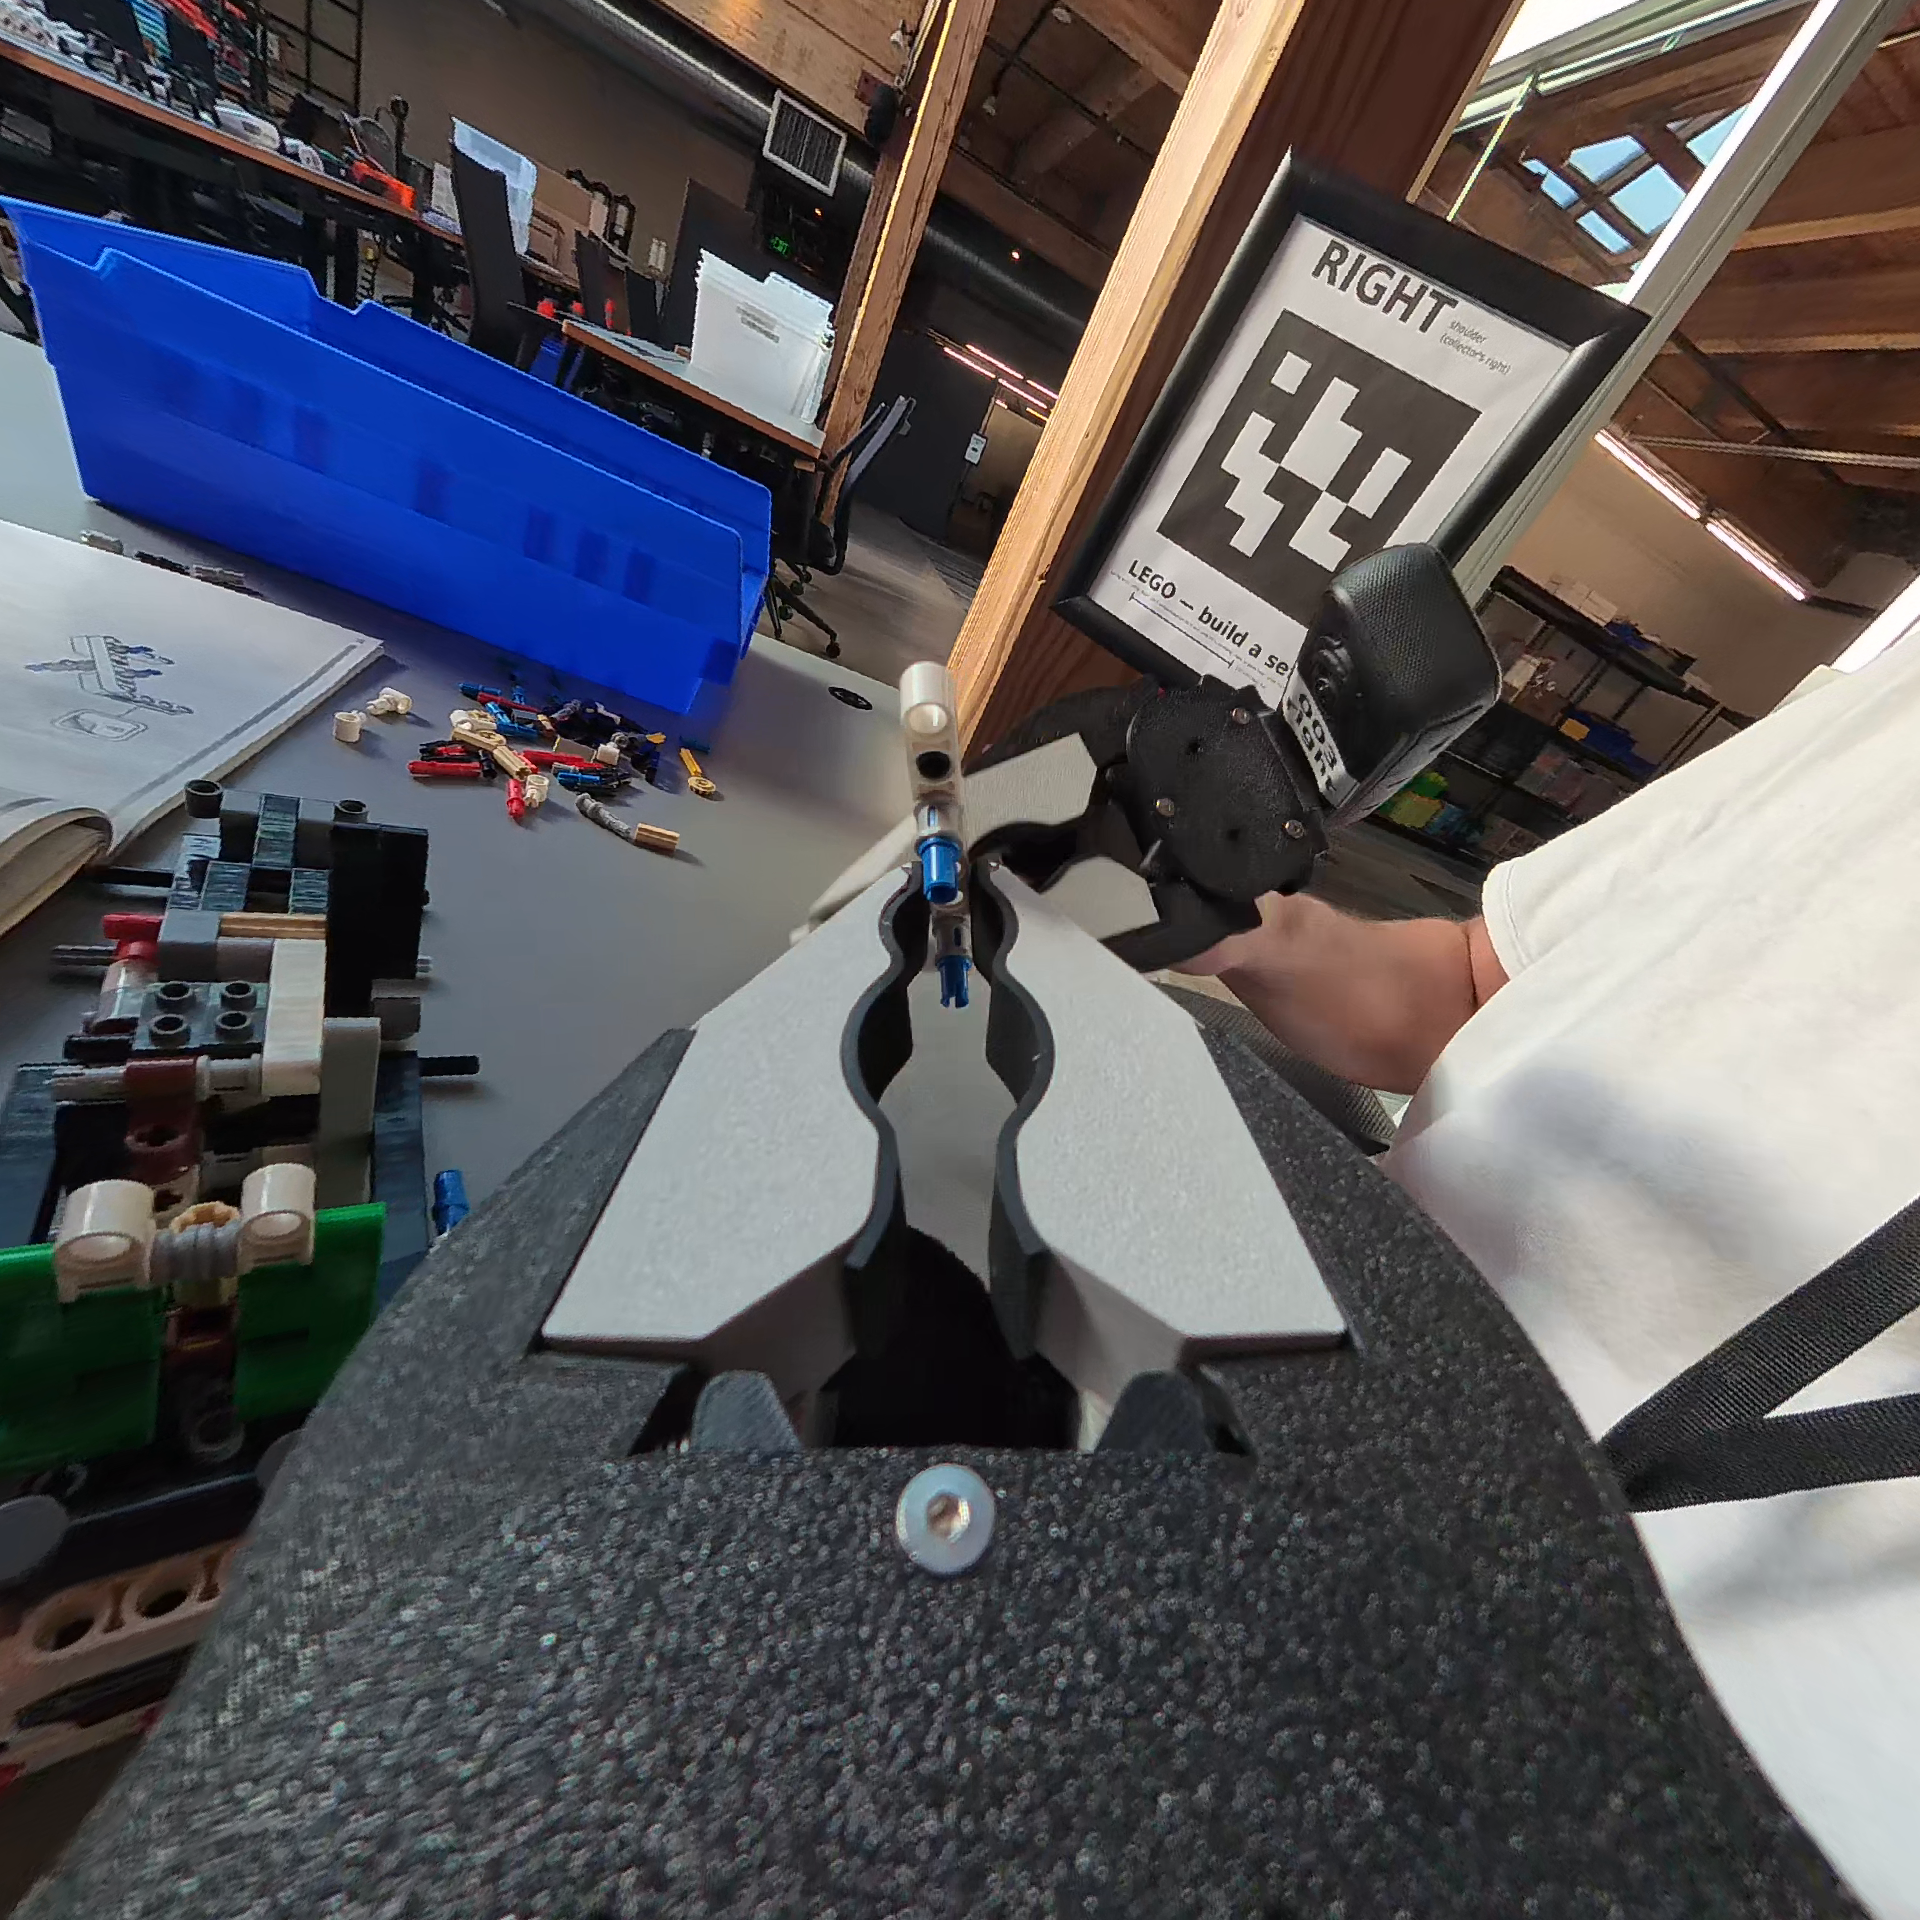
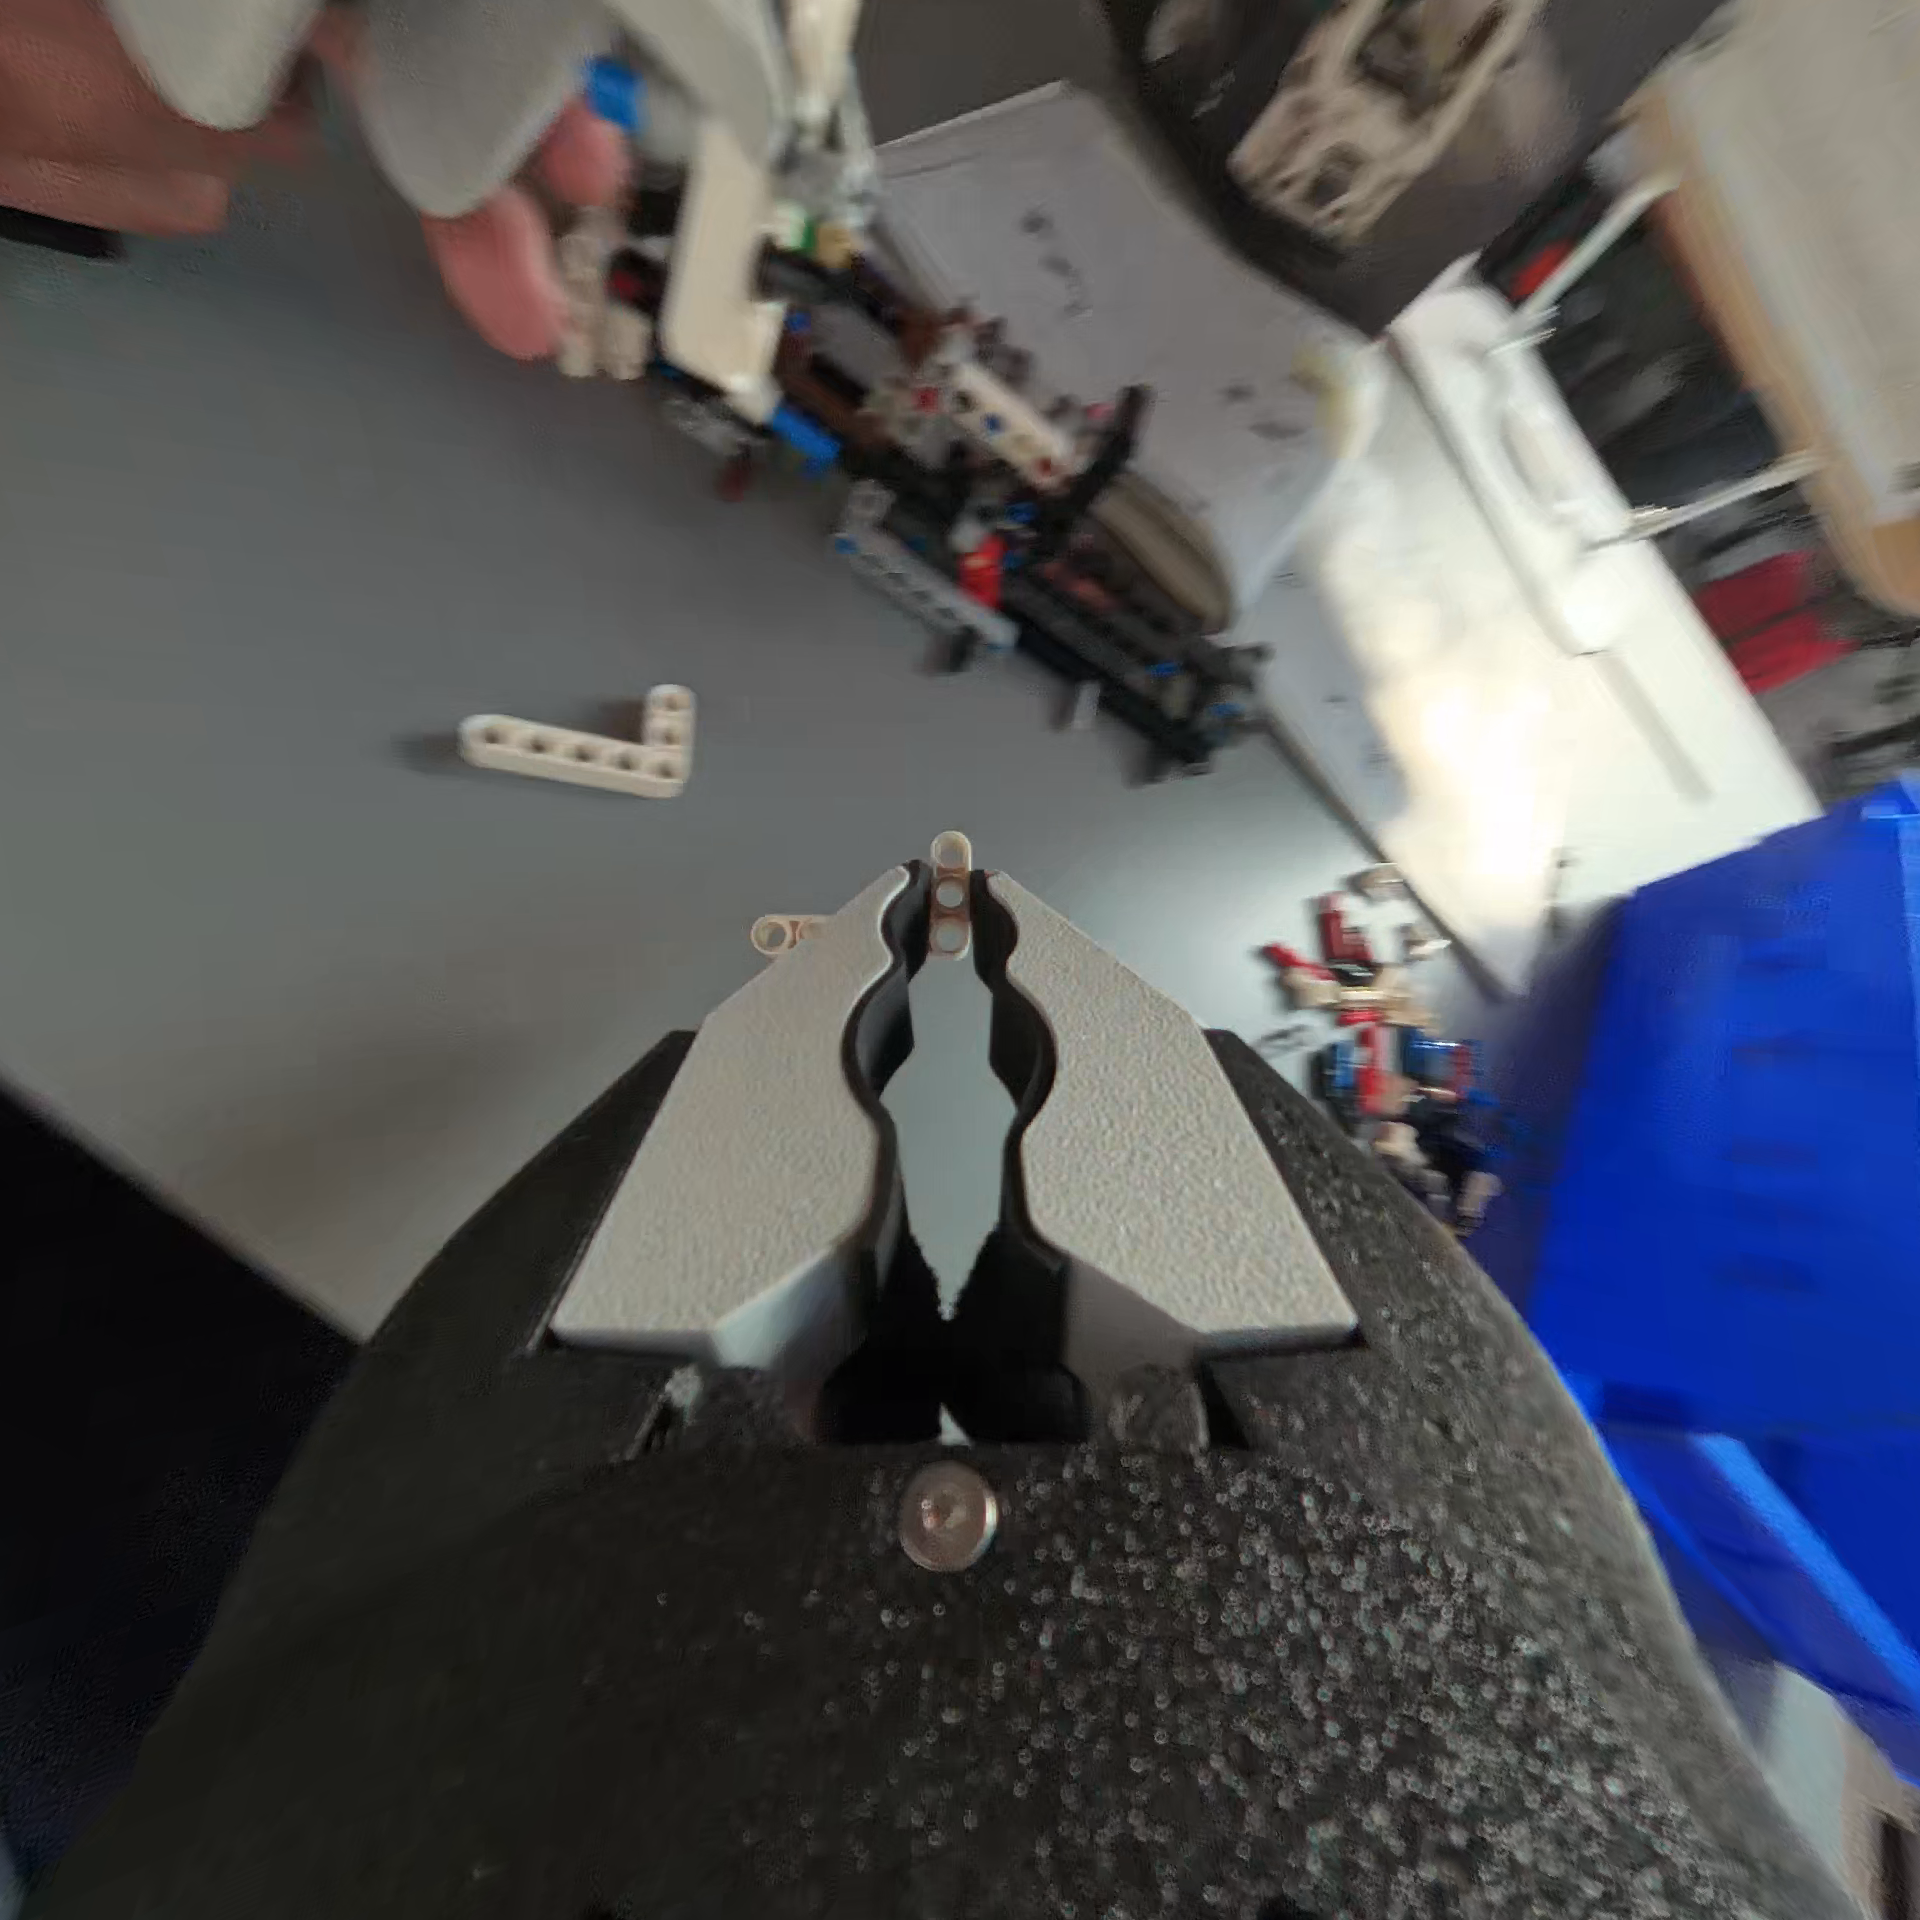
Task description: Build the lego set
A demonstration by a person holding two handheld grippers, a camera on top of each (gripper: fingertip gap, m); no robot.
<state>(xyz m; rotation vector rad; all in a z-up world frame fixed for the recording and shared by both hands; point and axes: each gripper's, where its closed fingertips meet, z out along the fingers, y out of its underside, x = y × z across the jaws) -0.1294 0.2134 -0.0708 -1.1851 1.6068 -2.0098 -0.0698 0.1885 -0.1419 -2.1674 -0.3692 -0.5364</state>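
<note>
left gripper (image 1: 943, 902) clenched at the tips on a small beam with blue pins (image 1: 938, 831), up off the grey table (image 1: 582, 935). right gripper (image 2: 951, 891) pinches a white three-hole beam (image 2: 950, 896). half-built model (image 1: 208, 1091) beside, loose pins (image 1: 540, 758) before the blue bin (image 1: 395, 457).

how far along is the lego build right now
Partly done: a sizeable black, grey and green model already stands on the table. In hand: the left gripper is shut on a white beam with blue pins, and the right gripper is shut on a short white beam. Left: a pile of loose pins and an L-shaped beam lie unused.
</note>
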